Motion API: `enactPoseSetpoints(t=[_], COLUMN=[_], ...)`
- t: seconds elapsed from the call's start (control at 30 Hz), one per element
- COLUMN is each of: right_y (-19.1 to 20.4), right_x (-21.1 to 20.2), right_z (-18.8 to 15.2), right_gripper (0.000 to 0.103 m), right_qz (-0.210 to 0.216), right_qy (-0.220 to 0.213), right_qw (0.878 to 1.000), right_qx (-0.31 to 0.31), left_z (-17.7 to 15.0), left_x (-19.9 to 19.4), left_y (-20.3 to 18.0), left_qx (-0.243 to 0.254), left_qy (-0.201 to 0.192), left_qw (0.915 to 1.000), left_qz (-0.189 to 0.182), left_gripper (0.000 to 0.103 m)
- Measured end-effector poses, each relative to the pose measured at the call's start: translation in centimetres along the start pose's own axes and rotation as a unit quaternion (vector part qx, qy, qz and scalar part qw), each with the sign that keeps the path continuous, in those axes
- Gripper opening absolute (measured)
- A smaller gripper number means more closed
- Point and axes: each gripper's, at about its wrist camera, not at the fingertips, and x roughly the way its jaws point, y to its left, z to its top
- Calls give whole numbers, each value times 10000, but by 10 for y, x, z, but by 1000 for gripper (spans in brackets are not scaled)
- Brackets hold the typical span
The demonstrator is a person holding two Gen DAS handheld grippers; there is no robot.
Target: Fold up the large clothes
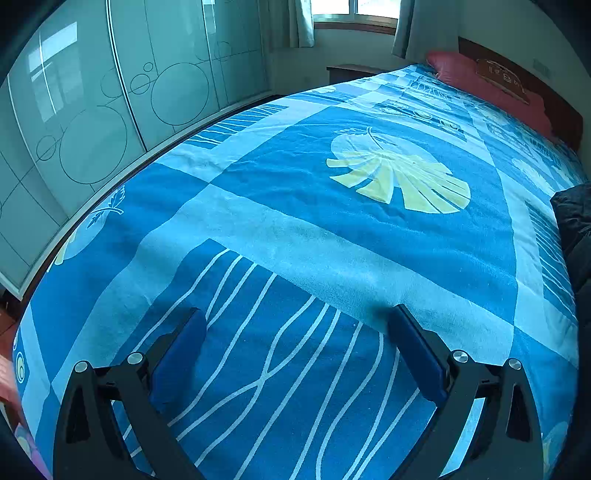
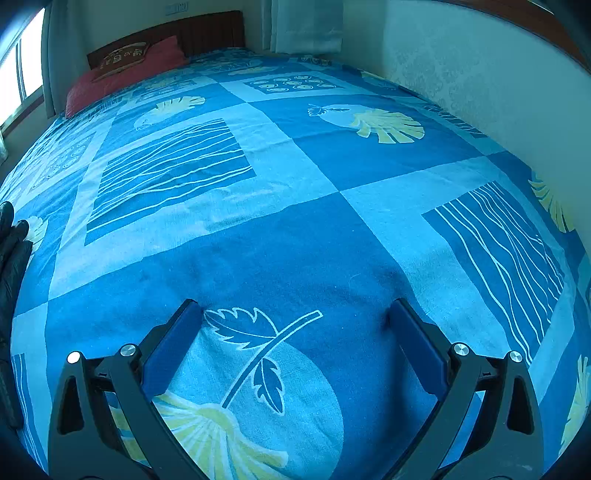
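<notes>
Splayed left gripper (image 1: 295,314) over nubby patchwork bedspread (image 1: 332,236)

Home bedroom: large bed under blue patterned leaf-print bedspread (image 1: 295,221), red pillow (image 2: 122,74), frosted-glass sliding wardrobe doors (image 1: 110,110), curtained window (image 1: 354,14).

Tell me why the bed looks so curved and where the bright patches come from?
Left wrist view: the fisheye lens bows the bedspread and wardrobe doors, which carry window glare. Right wrist view: the same bulge, the window blown out white at the left edge, a soft shadow ahead of the open right tool. Both have dark corners.
</notes>
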Motion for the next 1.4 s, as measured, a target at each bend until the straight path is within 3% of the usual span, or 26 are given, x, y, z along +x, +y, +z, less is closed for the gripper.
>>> enactPoseSetpoints(t=[1.4], right_y=[-1], right_x=[3], right_z=[2], right_gripper=[101], right_qz=[-12], right_qy=[6], right_qw=[10000], right_qx=[-8], left_z=[3], left_x=[1], left_y=[-5], left_qx=[-19], left_qy=[6], left_qw=[10000], left_qz=[-24], left_gripper=[98])
